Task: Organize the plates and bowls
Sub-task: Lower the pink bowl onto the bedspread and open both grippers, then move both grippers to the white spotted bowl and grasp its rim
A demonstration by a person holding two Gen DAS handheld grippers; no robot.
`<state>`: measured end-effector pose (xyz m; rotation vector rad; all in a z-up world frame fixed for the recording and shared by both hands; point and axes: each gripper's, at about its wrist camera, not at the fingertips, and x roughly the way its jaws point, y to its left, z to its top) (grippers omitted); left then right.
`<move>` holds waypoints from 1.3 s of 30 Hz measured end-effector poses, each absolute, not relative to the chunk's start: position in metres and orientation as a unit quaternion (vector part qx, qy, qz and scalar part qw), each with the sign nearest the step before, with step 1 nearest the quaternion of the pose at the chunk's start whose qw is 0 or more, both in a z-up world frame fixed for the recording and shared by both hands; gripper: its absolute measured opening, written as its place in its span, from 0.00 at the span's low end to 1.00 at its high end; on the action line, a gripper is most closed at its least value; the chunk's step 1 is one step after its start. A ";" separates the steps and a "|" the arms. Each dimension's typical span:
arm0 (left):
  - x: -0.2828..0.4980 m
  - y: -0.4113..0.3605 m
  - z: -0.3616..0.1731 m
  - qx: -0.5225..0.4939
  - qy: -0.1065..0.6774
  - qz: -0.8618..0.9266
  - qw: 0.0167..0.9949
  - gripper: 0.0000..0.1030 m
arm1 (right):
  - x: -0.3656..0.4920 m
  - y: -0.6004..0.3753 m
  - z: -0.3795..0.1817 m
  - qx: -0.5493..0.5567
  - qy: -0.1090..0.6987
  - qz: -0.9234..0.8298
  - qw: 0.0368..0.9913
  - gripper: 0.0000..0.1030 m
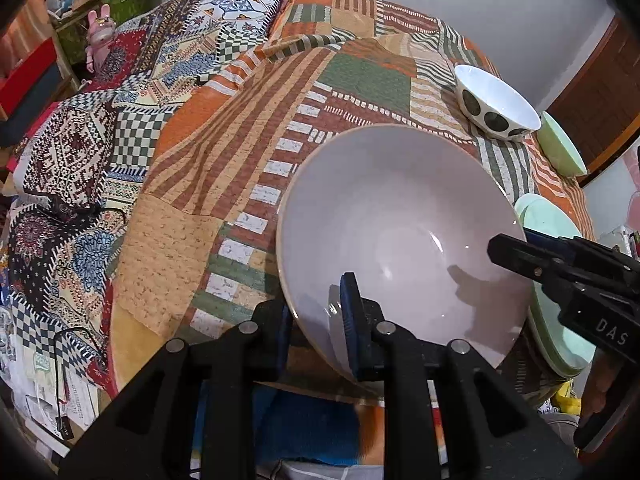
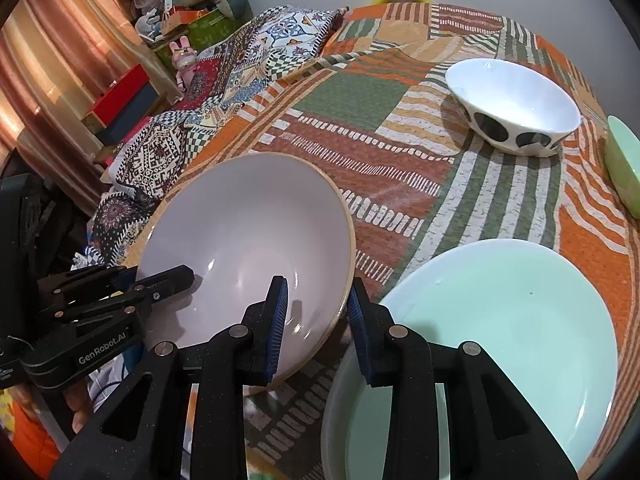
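Observation:
A large pale grey bowl (image 1: 400, 232) with a tan rim is tilted over the patchwork cloth. My left gripper (image 1: 320, 320) is shut on its near rim, one finger inside and one outside. My right gripper (image 2: 318, 312) straddles the bowl's right rim (image 2: 248, 248) with a visible gap, open. Its fingers also show in the left wrist view (image 1: 516, 254). A stack of mint green plates (image 2: 500, 340) lies to the right of the bowl. A white bowl with black spots (image 2: 514, 104) stands farther back. A small mint green bowl (image 2: 624, 164) lies at the far right.
A patchwork cloth in orange, green and brown (image 2: 380, 152) covers the surface. Patterned pillows (image 2: 256, 52) lie at the back left. Boxes, a pink rabbit toy (image 2: 185, 58) and a curtain stand beyond on the left.

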<state>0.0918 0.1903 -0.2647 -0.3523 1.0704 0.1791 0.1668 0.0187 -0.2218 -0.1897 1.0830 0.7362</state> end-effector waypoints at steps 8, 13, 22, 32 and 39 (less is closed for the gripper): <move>0.091 0.189 -0.238 -0.147 0.489 0.101 0.854 0.21 | 0.165 0.000 -0.196 -0.065 0.474 0.350 0.805 0.32; 0.095 0.185 -0.200 -0.131 0.447 0.101 0.879 0.27 | 0.165 -0.015 -0.177 -0.052 0.449 0.348 0.821 0.36; 0.119 0.156 -0.128 -0.084 0.364 0.075 0.924 0.45 | 0.179 -0.056 -0.139 -0.016 0.401 0.322 0.857 0.41; 0.179 0.117 -0.107 -0.049 0.354 0.043 0.933 0.71 | 0.207 -0.099 -0.112 0.024 0.361 0.283 0.888 0.53; 0.228 0.109 -0.116 -0.057 0.374 0.023 0.925 0.71 | 0.239 -0.118 -0.109 0.039 0.354 0.254 0.899 0.54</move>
